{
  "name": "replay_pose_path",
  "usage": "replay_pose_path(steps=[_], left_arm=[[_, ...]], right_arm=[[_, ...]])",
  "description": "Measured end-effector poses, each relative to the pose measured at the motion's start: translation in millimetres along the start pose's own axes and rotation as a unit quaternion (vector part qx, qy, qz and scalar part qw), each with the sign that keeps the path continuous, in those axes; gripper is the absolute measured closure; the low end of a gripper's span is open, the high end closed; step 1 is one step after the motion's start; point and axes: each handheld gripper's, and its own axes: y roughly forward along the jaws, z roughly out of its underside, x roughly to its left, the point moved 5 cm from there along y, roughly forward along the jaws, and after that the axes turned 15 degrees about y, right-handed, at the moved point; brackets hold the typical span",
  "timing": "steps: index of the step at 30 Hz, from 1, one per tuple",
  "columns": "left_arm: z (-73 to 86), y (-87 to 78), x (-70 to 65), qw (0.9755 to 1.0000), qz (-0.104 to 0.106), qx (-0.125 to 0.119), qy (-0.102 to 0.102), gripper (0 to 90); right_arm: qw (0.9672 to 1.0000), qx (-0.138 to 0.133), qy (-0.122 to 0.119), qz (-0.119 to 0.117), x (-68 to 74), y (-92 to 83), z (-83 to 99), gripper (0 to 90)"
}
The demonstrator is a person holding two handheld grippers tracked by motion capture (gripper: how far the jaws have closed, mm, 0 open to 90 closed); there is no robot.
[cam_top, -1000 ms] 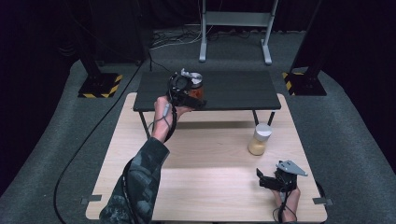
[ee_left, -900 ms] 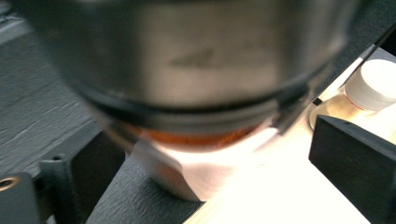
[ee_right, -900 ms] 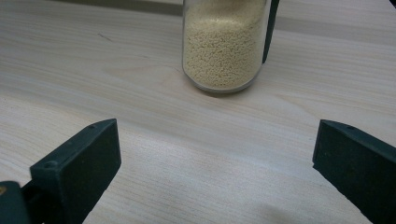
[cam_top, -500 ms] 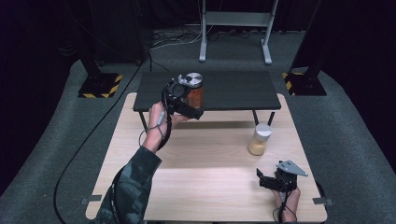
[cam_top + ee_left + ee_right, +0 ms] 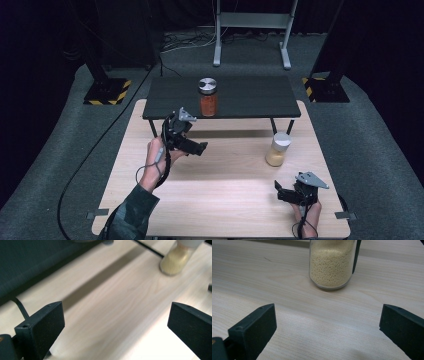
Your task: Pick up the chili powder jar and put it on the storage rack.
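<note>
black stands (image 5: 107, 85) and cables (image 5: 182, 42), perhaps, on grey carpet (image 5: 380, 130).

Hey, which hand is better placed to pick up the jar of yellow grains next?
Probably the right. The right gripper sits open near the yellow-grain jar, its jaws facing it. The left gripper, open and empty, is farther off.

Light wooden table (image 5: 225, 200): one jar of pale yellow grains (image 5: 278, 150), silver-lidded, is stood upright just ahead of the right gripper (image 5: 287, 194). Raised black shelf (image 5: 250, 97): one jar of orange contents (image 5: 208, 97) is stood beyond the left gripper (image 5: 192, 146).
</note>
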Motion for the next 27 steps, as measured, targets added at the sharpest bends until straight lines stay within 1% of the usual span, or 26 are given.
replay_pose_path(steps=[2, 5, 6, 7, 9, 12, 14, 15, 16, 18, 19, 20, 23, 24, 25, 27], left_arm=[[13.7, 4.7, -3.9, 0.9999, 0.003, 0.005, -0.008, 0.4], [36.2, 14.2, -13.2, 0.9997, -0.005, 0.016, -0.017, 0.4], [45.7, 17.9, -15.5, 0.9995, -0.003, 0.015, -0.026, 0.4], [53.5, 22.0, -18.1, 0.9994, -0.004, 0.019, -0.03, 0.3], [66.4, 30.3, -24.4, 0.9989, -0.01, 0.034, -0.03, 0.2], [87.4, 42.2, -31.1, 0.9979, -0.019, 0.049, -0.038, 0.2], [101.8, 52.1, -33.9, 0.997, -0.022, 0.06, -0.045, 0.2], [109.1, 56.8, -34.3, 0.9965, -0.02, 0.062, -0.053, 0.2], [115.1, 61.1, -34.8, 0.9962, -0.021, 0.066, -0.053, 0.2], [125.8, 66.8, -35.3, 0.9954, -0.023, 0.071, -0.06, 0.2], [131.0, 68.7, -36.0, 0.9952, -0.026, 0.07, -0.063, 0.1], [136.0, 69.8, -35.8, 0.9954, -0.025, 0.065, -0.066, 0.1], [147.1, 72.3, -40.2, 0.9957, -0.037, 0.055, -0.064, 0.1], [151.0, 73.0, -40.7, 0.9958, -0.035, 0.049, -0.07, 0.1], [153.6, 73.7, -41.3, 0.9958, -0.034, 0.048, -0.07, 0.1], [158.9, 73.8, -42.5, 0.9957, -0.035, 0.035, -0.078, 0.1]], right_arm=[[1.0, 0.0, 0.0, 0.0, -0.1, 0.0, 0.1, 0.0], [1.0, 0.0, 0.0, 0.0, 0.0, 0.1, 0.0, 0.0], [1.0, 0.0, -0.001, 0.0, 0.1, 0.0, 0.0, 0.0], [1.0, 0.0, 0.0, 0.0, 0.1, 0.0, 0.0, 0.0], [1.0, 0.0, -0.001, 0.0, 0.1, 0.1, 0.0, 0.0], [1.0, 0.001, -0.002, 0.0, 0.2, 0.4, -0.3, 0.0], [1.0, 0.001, -0.003, 0.001, 0.4, 0.3, -0.2, 0.0], [1.0, 0.0, -0.003, 0.001, 0.5, 0.1, 0.1, 0.0], [1.0, 0.0, -0.003, 0.001, 0.4, 0.1, 0.1, 0.0], [1.0, 0.001, -0.003, 0.001, 0.6, 0.3, -0.2, 0.0], [1.0, 0.002, -0.004, 0.001, 0.9, 0.4, -0.3, 0.0], [1.0, 0.002, -0.004, 0.002, 1.1, 0.4, -0.3, 0.0], [1.0, 0.002, -0.003, 0.002, 1.0, 0.5, -0.3, 0.0], [1.0, 0.002, -0.003, 0.003, 1.2, 0.5, -0.3, 0.0], [1.0, 0.002, -0.004, 0.003, 1.3, 0.6, -0.4, 0.0], [1.0, 0.002, -0.004, 0.004, 1.5, 0.7, -0.4, 0.0]])
